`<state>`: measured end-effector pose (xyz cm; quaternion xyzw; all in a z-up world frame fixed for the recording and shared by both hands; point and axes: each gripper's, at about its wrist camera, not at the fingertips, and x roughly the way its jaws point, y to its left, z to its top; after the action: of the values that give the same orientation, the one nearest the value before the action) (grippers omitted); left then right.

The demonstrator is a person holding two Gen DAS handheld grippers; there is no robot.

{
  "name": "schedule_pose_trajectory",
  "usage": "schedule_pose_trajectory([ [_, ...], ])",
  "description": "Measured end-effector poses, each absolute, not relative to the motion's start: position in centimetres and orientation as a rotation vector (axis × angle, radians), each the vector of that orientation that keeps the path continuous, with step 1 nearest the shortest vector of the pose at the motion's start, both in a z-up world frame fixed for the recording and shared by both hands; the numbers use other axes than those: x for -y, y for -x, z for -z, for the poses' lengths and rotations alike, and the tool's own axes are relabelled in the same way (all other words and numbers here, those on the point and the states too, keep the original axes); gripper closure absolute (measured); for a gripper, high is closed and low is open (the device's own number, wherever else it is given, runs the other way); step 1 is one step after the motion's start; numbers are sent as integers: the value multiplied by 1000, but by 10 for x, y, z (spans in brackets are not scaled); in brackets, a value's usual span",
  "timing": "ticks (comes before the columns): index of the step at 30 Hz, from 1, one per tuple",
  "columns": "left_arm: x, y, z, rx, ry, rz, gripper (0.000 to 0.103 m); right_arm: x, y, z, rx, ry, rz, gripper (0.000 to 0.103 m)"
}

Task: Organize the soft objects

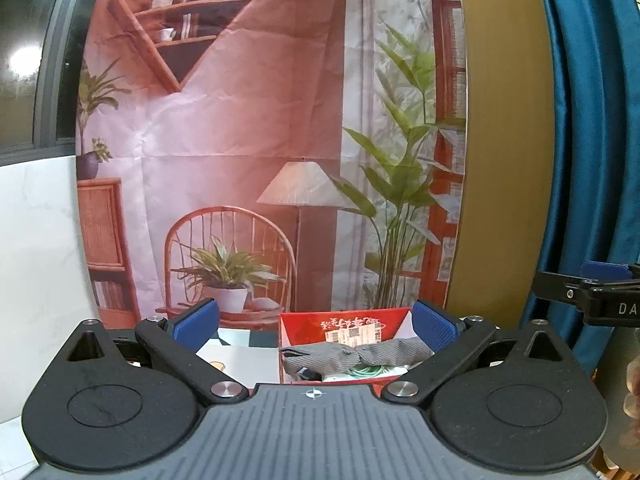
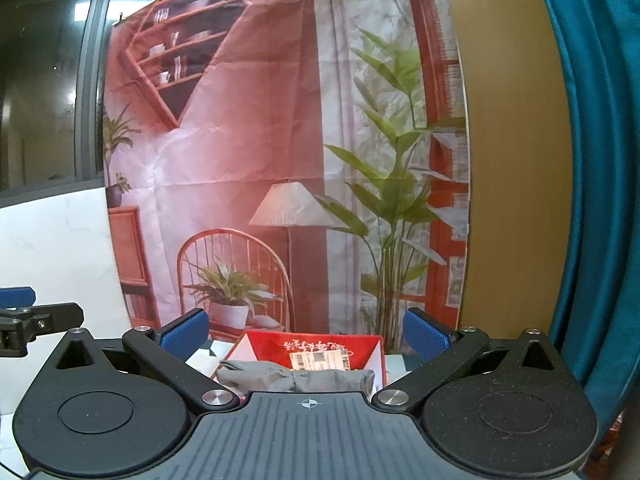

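A red box (image 1: 344, 322) stands open ahead on the table, with a knotted grey cloth (image 1: 356, 354) lying in it over a green cord (image 1: 366, 371). My left gripper (image 1: 316, 324) is open and empty, raised in front of the box. In the right wrist view the same red box (image 2: 316, 346) and grey cloth (image 2: 296, 378) sit just ahead. My right gripper (image 2: 306, 334) is open and empty, level with the box. The right gripper shows at the right edge of the left wrist view (image 1: 600, 280), and the left gripper's fingertip at the left edge of the right wrist view (image 2: 16, 296).
A printed backdrop (image 1: 256, 160) of a room hangs right behind the box. A blue curtain (image 1: 592, 120) hangs at the right. A white wall panel (image 1: 36, 260) is at the left. White paper (image 1: 236, 354) lies left of the box.
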<state>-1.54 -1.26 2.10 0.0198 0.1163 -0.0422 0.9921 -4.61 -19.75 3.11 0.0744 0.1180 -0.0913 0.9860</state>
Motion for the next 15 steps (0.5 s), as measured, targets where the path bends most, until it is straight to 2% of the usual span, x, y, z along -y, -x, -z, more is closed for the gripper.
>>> schedule_pose_trajectory([
  [15,12,14,-20,-246,-53,36,0,201,48,-24,-266,-162,227,0],
])
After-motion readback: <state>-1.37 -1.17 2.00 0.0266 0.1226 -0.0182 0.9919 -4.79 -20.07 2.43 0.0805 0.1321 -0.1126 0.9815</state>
